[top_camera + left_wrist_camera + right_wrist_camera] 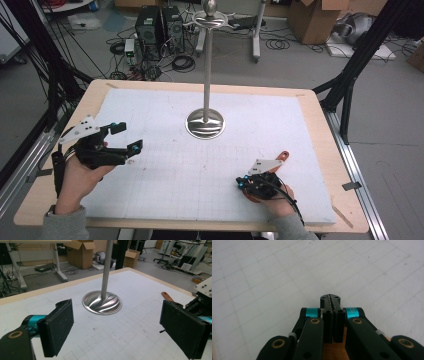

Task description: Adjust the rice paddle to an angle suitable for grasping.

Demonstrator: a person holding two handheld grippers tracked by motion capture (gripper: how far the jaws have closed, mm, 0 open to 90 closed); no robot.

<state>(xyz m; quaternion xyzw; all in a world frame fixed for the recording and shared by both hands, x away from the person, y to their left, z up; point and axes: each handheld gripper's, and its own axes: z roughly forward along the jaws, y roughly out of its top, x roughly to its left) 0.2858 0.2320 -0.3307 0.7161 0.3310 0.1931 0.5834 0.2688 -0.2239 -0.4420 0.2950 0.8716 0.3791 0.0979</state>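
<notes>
My left gripper (127, 137) hovers over the left side of the white gridded mat (165, 180), its jaws wide open with nothing between them; the left gripper view shows the same open gripper (120, 325). Low over the mat's front right, my right gripper (242, 184) points left. Its black pads meet with only a thin seam between them (330, 298). An orange-brown handle (282, 156) sticks out behind this gripper toward the far right, and brown wood (334, 350) shows under the jaws. I cannot tell whether it is gripped.
A tall metal stand with a round shiny base (205, 124) rises from the middle of the mat, with hooks at its top (210, 20). The mat lies on a wooden tabletop (320, 130). Computers, cables and cardboard boxes sit on the floor beyond.
</notes>
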